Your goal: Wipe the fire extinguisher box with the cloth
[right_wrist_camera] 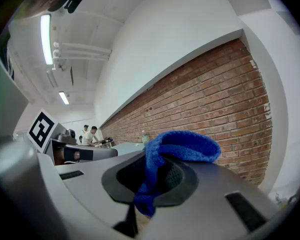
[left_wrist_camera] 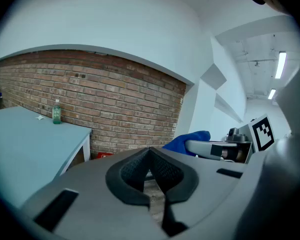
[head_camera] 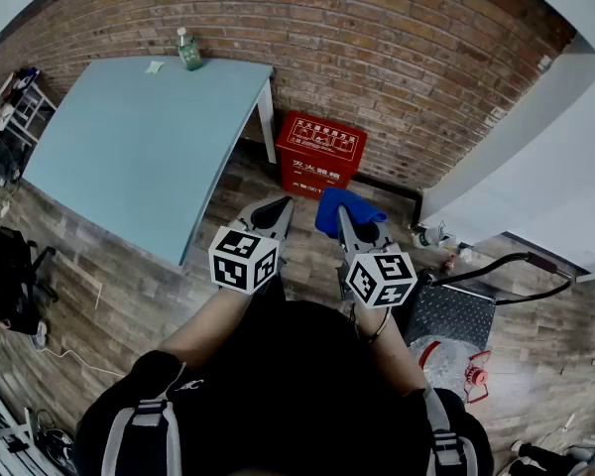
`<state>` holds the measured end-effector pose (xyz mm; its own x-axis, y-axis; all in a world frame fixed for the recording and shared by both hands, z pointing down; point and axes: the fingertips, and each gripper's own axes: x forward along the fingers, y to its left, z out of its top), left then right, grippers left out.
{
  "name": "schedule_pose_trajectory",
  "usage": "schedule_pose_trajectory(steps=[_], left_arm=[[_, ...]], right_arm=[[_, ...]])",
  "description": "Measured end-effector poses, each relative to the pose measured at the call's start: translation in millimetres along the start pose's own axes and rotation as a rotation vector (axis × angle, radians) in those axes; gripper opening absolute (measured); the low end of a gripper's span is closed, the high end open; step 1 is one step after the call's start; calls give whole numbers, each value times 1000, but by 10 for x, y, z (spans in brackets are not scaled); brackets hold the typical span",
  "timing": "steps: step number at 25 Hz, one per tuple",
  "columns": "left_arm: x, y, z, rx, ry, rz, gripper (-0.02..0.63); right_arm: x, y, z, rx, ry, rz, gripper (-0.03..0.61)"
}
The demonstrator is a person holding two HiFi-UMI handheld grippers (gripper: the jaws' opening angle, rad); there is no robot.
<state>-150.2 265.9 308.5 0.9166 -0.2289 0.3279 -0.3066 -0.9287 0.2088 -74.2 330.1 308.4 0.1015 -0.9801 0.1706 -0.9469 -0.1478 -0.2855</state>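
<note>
The red fire extinguisher box (head_camera: 321,153) stands on the floor against the brick wall, right of the table; only a red sliver of the box (left_wrist_camera: 104,155) shows in the left gripper view. My right gripper (head_camera: 343,220) is shut on a blue cloth (head_camera: 343,209), which bunches over its jaws, the cloth (right_wrist_camera: 176,150) folding up and draping down between them. My left gripper (head_camera: 275,211) is shut and holds nothing, jaws meeting at the tip (left_wrist_camera: 150,154). Both grippers hover above the floor, short of the box. The cloth (left_wrist_camera: 188,140) shows at the right in the left gripper view.
A light blue table (head_camera: 144,132) stands at the left with a green bottle (head_camera: 189,52) near the wall. A metal cart (head_camera: 471,300) with a black handle is at the right. A black chair (head_camera: 8,276) and cables sit at the far left. People stand far off (right_wrist_camera: 90,132).
</note>
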Motion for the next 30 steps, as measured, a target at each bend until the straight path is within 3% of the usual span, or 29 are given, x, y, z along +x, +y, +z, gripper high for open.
schedule_pose_trajectory(steps=[8, 16, 25, 30], left_arm=[[363, 302, 55, -20, 13, -7, -3], [1085, 604, 354, -42, 6, -45, -3], [1845, 1355, 865, -29, 15, -38, -3], [2246, 1779, 988, -68, 58, -37, -3]], right_arm=[[368, -166, -9, 5, 23, -5, 43], [937, -751, 220, -18, 39, -65, 43], [1951, -1135, 554, -64, 80, -73, 43], [2529, -1331, 632, -62, 133, -65, 43]])
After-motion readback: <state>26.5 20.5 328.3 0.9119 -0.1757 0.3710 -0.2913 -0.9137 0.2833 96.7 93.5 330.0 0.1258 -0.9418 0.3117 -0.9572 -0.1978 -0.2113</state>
